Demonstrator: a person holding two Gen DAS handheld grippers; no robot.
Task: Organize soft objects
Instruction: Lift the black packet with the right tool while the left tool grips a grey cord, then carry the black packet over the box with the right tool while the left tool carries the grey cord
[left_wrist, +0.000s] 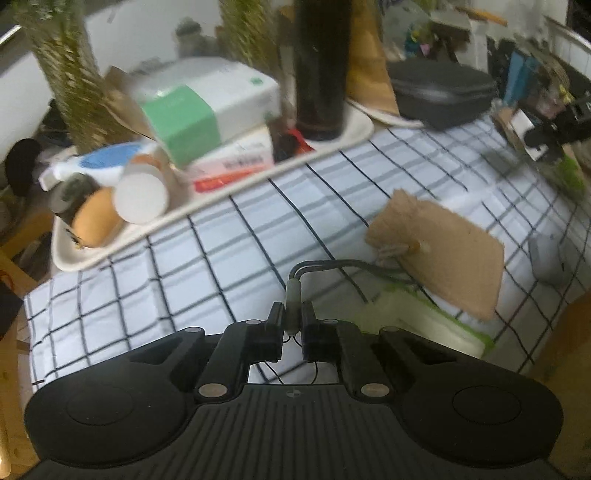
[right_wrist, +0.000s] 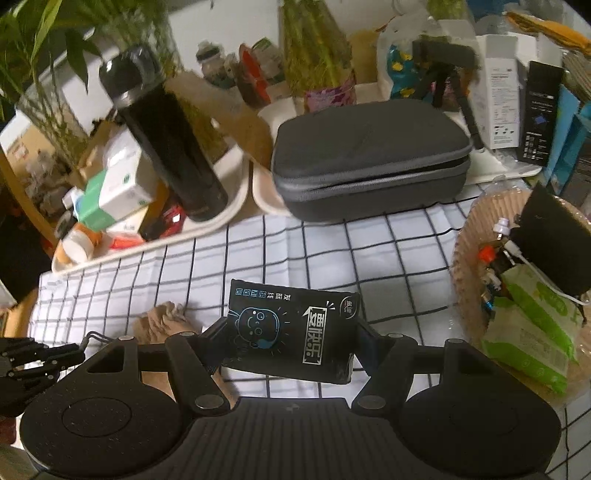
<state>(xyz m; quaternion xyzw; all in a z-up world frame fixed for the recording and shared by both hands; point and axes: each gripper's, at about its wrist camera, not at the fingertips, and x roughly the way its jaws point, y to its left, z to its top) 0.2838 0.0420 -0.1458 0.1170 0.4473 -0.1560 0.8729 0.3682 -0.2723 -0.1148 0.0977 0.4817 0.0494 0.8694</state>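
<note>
A: Left gripper (left_wrist: 290, 319) is clamped tight on a thin grey-green cord loop (left_wrist: 295, 295), which runs off toward two o'clock to the flat brown paper-fibre pouch (left_wrist: 443, 251) lying on the checked-cloth counter (left_wrist: 184, 288).

B: And the right gripper (right_wrist: 290, 341)? Its fingers (right_wrist: 218, 334) are squeezing a soft black tissue packet with blue cartoon print (right_wrist: 295, 328), one on each short end, held just above the cloth.

A: For the cord, I'd lift slowly; a thin loop can slip, and the pouch will swing once it's free.

B: The packet looks bound for the round woven basket (right_wrist: 465, 258) at three o'clock, where green-and-white wipe packs (right_wrist: 532, 332) already lie. Keep it level and clear the rim.

A: What's unclear?

B: The pouch partly covers a pale green-edged pack (left_wrist: 417, 317), so its size is anyone's guess. The crumpled tan thing (right_wrist: 162, 321) at nine o'clock of the packet is half behind the gripper. Far clutter is blurred.
</note>
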